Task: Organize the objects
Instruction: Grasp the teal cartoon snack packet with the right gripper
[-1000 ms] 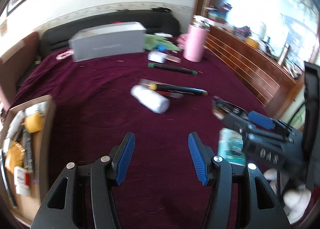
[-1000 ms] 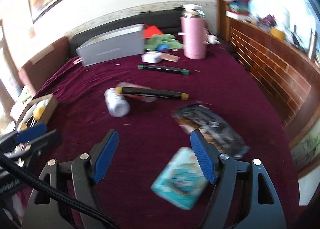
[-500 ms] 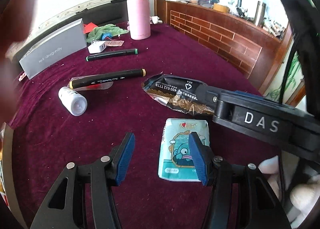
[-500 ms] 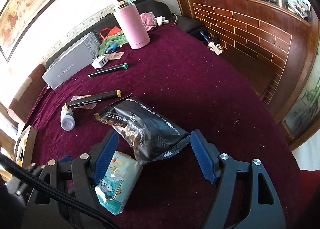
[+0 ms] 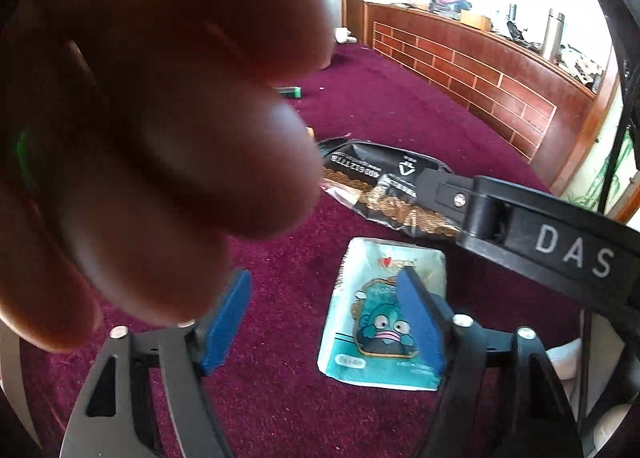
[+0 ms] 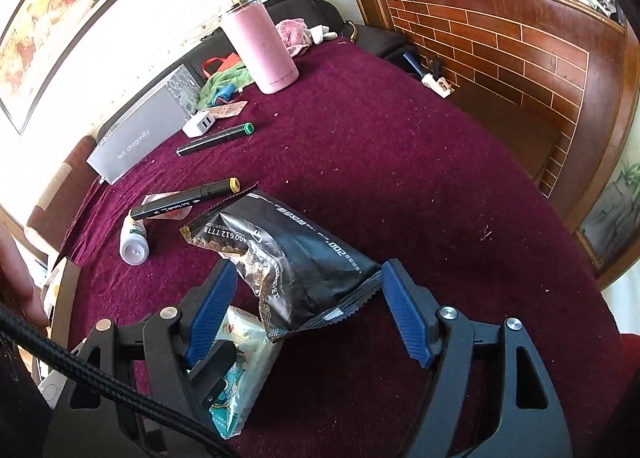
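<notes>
Maroon cloth (image 6: 400,146): covering the table, it is carrying every loose item.
Left gripper (image 5: 326,318): its jaws have just been opening and are standing wide; the teal packet (image 5: 360,298) is lying flat on the cloth under its right pad, not between the pads.
Right gripper (image 6: 306,310): its jaws are gaping wide around the near end of the black foil bag (image 6: 296,258), pads not pressing.
Blocking: a blurred hand (image 5: 152,118) is covering most of the left view.
Doing it well: I am judging the bag as the step in hand, so centring on its crimped edge before closing is helping; crinkly foil is likely slipping otherwise.
Watch: left fingertip is crowding the packet beside the bag.
</notes>
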### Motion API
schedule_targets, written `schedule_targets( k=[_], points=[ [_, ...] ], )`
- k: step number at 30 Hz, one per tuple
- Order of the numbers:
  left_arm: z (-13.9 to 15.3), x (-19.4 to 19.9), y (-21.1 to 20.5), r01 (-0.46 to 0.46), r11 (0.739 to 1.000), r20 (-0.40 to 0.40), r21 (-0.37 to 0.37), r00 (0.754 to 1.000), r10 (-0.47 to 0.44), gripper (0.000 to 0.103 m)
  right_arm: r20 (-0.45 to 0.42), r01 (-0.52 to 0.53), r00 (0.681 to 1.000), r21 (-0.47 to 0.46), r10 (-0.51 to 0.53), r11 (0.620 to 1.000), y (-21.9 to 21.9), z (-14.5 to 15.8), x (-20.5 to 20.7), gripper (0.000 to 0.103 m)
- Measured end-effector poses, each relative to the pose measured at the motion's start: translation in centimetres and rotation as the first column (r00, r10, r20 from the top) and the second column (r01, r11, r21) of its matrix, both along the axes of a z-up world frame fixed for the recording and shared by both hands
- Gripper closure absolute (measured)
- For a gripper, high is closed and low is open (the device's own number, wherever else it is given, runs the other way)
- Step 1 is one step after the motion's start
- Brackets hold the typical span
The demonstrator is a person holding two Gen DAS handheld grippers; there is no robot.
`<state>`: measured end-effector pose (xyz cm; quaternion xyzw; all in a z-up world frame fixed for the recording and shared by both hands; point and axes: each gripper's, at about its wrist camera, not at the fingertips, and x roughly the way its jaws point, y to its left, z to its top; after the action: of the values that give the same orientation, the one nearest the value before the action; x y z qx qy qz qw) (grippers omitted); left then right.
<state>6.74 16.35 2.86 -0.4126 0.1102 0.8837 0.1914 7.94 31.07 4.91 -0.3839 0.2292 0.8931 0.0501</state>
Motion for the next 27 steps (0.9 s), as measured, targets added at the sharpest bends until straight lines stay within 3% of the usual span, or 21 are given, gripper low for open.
schedule_targets(
  k=[5,9,27],
  points=[
    [-0.2,0.2,-0.3,-0.004,1.000,-0.002,0.011,1.000,0.004,0.027,-0.003,0.002,1.000,0.005,-0.002,1.000,0.0,0.1,0.0,0.029],
    [-0.3,0.2,-0.3,-0.010,1.000,0.009,0.000,1.000,0.010,0.010,-0.016,0.009,1.000,0.001,-0.009,1.000,0.1,0.2,0.2,0.029],
    [-0.6,0.9,-1.5,0.000,1.000,0.058,0.023,0.998,-0.001,0.002,-0.023,0.028,0.999,-0.001,-0.028,1.000,0.2,0.3,0.4,0.028]
  ],
)
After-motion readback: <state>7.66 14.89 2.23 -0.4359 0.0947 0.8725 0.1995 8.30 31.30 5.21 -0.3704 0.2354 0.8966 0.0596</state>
